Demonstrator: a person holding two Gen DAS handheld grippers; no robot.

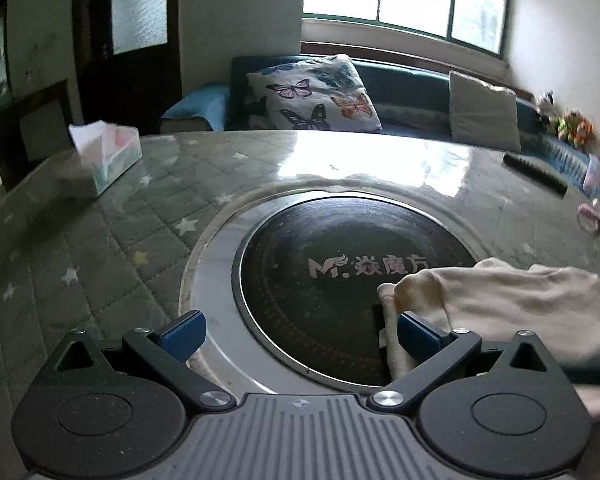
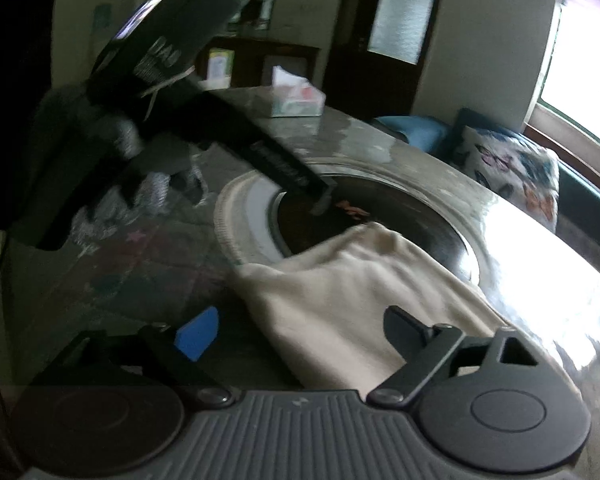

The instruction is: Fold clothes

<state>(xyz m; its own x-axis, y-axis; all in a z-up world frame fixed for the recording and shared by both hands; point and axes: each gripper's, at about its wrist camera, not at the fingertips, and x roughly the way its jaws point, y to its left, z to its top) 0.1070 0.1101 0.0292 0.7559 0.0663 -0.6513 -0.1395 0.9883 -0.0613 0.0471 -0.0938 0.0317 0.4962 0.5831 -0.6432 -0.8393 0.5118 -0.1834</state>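
On the quilted table (image 1: 100,240), both tools, left tool (image 1: 296,332) and right tool (image 2: 300,334), gape released beside the cream garment (image 2: 352,292).

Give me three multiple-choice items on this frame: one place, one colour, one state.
1. Where does the tissue box stand?
A. on the sofa
B. on the table, far left in the left wrist view
C. on the black disc

2. What colour is the cloth?
A. cream
B. red
C. navy

3. How do the left tongs stand?
A. shut on the cloth
B. shut, holding nothing
C. open

Key:
1 B: it sits on the quilted table top, left of the disc.
2 A: pale cream in both views.
3 C: the blue pads stand wide apart, nothing pinched.
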